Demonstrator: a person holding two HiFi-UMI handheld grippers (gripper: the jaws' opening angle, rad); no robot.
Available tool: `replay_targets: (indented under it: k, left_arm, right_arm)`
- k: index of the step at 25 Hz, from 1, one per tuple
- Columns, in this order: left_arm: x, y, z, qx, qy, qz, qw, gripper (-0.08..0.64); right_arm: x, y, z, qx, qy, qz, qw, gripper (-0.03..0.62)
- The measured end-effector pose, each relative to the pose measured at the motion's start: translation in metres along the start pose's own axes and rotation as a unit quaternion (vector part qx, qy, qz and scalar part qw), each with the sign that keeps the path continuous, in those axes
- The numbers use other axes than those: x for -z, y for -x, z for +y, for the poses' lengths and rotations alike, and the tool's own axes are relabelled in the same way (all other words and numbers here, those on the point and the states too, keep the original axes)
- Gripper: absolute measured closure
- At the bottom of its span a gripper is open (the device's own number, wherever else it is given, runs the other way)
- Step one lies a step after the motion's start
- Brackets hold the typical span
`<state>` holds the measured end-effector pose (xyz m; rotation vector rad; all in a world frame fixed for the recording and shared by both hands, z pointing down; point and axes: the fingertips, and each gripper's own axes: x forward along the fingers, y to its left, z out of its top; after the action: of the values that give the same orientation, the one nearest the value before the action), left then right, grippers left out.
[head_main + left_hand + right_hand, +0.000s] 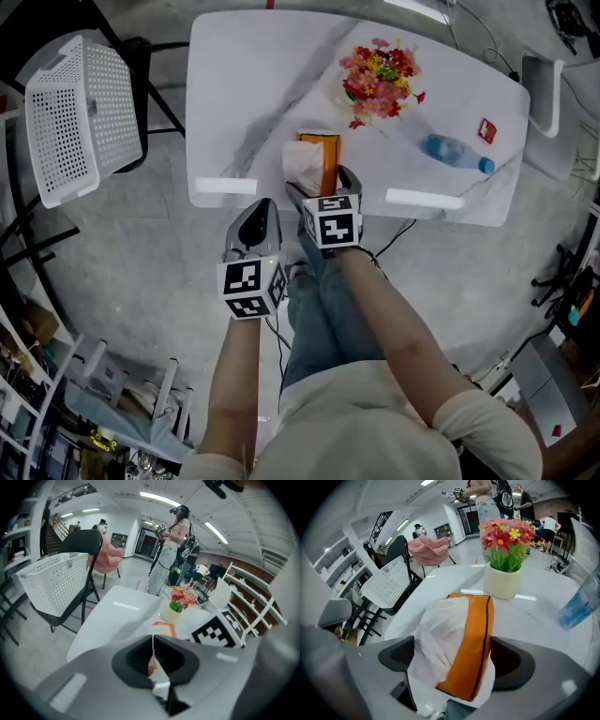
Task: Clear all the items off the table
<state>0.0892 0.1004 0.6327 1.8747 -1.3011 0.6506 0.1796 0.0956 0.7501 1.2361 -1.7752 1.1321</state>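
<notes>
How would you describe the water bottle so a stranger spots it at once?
Start at the white table. Right of the flowers, the bottle lies on its side toward the near edge. It is the only clear blue thing there, with a blue cap.

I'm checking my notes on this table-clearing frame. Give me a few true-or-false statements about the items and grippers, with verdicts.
1. The water bottle lies on its side on the table. True.
2. The white basket sits on the table. False: it rests on the black chair beside the table.
3. The right gripper has its jaws apart, with the orange tissue pack between them. True.
4. The left gripper holds the flower pot. False: its jaws are together and empty, and the pot stands on the table.
</notes>
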Motion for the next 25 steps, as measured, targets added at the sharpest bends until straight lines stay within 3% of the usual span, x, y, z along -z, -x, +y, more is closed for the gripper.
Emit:
replay_targets:
  k: [9, 16, 23, 25]
  left_arm:
    - [0.016, -0.008, -0.002, 0.001, 0.011, 0.017, 0.9998, 0.546]
    - [0.018, -0.009, -0.006, 0.007, 0.011, 0.02, 0.9997, 0.546]
    - [0.018, -0.01, -0.004, 0.004, 0.013, 0.021, 0.9997, 0.546]
    - [0.017, -0.009, -0.003, 0.002, 0.012, 0.02, 0.9997, 0.546]
  right_arm:
    - [0.005, -0.026, -0.012, 0.027, -0.019, 0.024, 0.999, 0.095]
    - [0.008, -0.032, -0.016, 0.024, -0.023, 0.037, 0.999, 0.1]
    - [0.01, -0.033, -0.019, 0.021, -0.018, 0.037, 0.999, 0.169]
    - [0.009, -0.03, -0.02, 0.023, -0.016, 0.039, 0.999, 0.215]
